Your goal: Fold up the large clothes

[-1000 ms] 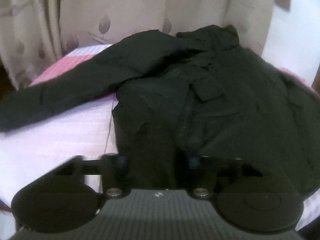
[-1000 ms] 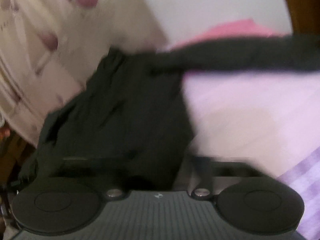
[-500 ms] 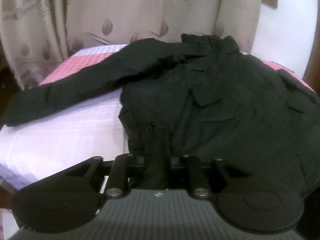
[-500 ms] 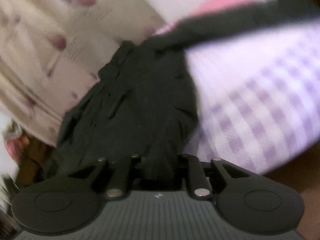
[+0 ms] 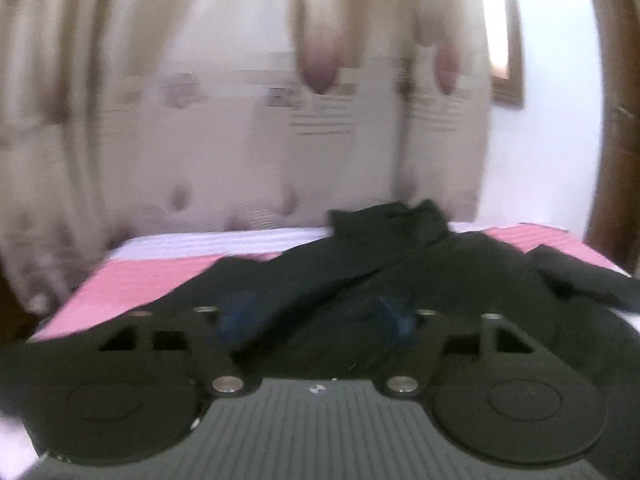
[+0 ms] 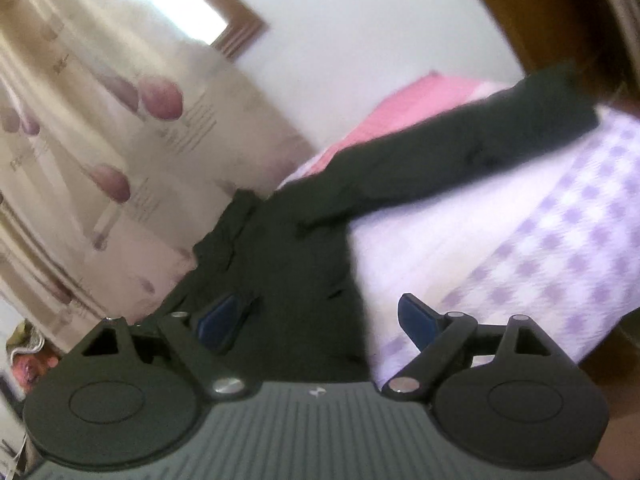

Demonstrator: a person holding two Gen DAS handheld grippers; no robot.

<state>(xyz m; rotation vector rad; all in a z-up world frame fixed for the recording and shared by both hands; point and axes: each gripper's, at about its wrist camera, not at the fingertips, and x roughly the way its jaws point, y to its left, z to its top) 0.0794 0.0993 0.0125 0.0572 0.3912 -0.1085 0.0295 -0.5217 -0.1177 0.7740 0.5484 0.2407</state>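
Observation:
A large black jacket [image 5: 400,288] lies spread on the bed, collar at the far end. It also shows in the right wrist view [image 6: 296,264], with one sleeve [image 6: 472,152] stretched out to the right. My left gripper [image 5: 316,316] is open above the jacket's near hem and holds nothing. My right gripper [image 6: 320,316] is open too, its blue pads [image 6: 416,320] spread wide over the jacket's near edge, empty.
The bed has a pink and lilac checked cover [image 6: 540,248], pink at the far end [image 5: 152,276]. Beige patterned curtains [image 5: 240,120] hang behind the bed. A white wall [image 6: 360,32] and a wooden door frame [image 5: 616,120] stand at the right.
Both grippers were shut on the jacket's near hem half a second ago. Now both are open and have let go. The left view has tilted upward.

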